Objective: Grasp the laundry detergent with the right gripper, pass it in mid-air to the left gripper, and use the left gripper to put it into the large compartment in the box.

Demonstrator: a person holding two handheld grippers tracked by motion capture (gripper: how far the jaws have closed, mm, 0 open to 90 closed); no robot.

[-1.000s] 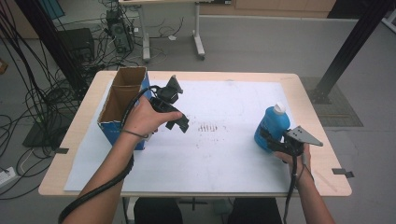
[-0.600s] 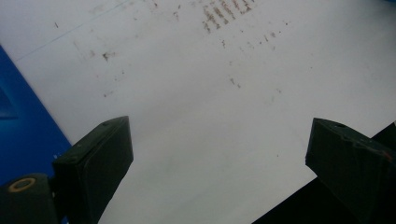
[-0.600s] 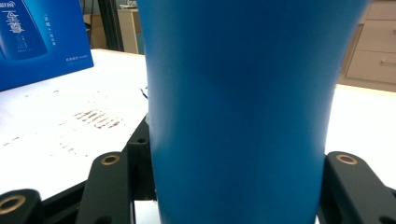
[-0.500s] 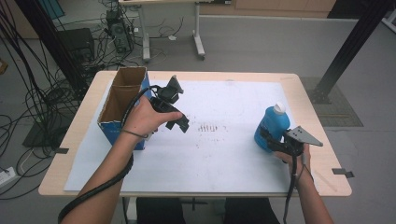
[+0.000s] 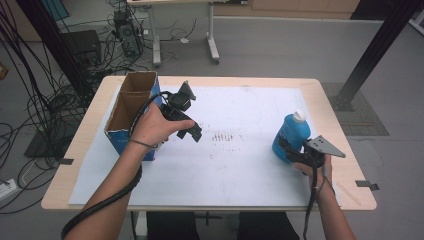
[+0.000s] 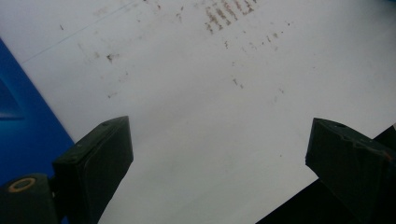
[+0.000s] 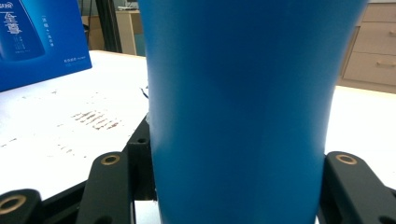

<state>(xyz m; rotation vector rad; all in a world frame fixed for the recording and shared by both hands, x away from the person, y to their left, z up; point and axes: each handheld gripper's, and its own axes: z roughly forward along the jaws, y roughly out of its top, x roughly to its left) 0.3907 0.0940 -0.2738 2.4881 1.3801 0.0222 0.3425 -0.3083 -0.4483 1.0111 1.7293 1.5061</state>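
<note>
Your right gripper (image 5: 292,152) is clamped on the upright blue bottle (image 5: 291,135) at the table's (image 5: 260,84) right edge, your left gripper (image 5: 187,127) jaws apart, empty, beside the box (image 5: 131,107).

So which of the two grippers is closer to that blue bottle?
Right. The right gripper is shut around the blue bottle itself; the left gripper hovers open across the table, beside the cardboard box.

floor: grey (image 5: 280,45) | cables (image 5: 30,100) left | second desk (image 5: 180,30) behind
</note>
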